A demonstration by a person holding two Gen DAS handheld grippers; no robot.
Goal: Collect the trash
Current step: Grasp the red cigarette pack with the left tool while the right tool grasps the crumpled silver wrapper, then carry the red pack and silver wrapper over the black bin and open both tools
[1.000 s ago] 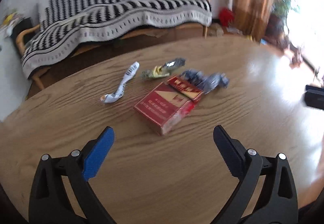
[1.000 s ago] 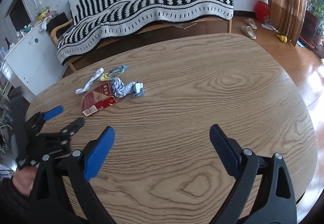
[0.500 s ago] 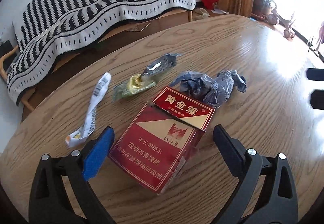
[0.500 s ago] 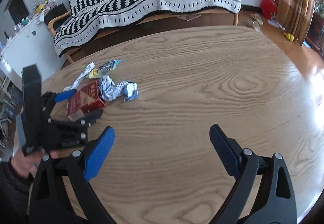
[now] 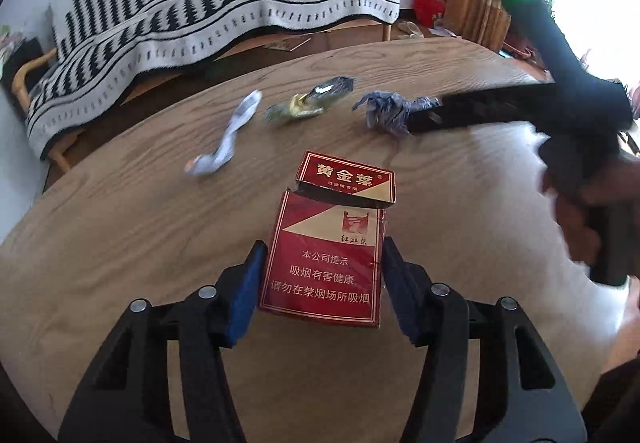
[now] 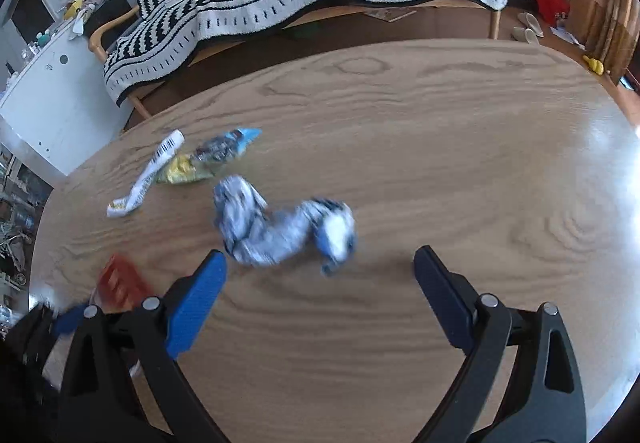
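Note:
A red cigarette pack point(image 5: 324, 267) with its lid flipped open lies on the wooden table point(image 5: 120, 243). My left gripper point(image 5: 322, 275) has it between both pads, and the closing jaws touch its long sides. The pack point(image 6: 120, 281) also shows blurred at the lower left of the right wrist view. A crumpled blue-and-white wrapper point(image 6: 280, 227) lies just ahead of my right gripper point(image 6: 320, 263), whose jaws stand wide open and hold nothing. In the left wrist view, one black finger point(image 5: 480, 111) of the right gripper reaches the same wrapper point(image 5: 384, 111).
A white barcode strip point(image 5: 232, 143) and a yellow-silver wrapper point(image 5: 308, 103) lie further back on the table. Behind the table's far edge stands a sofa under a striped blanket point(image 5: 200, 11). A white cabinet point(image 6: 52, 103) is at the left. A hand point(image 5: 580, 211) grips the right tool.
My left gripper closed in over the red pack and its jaws narrowed onto it. The right gripper came down and left, from mid-table to the crumpled wrapper.

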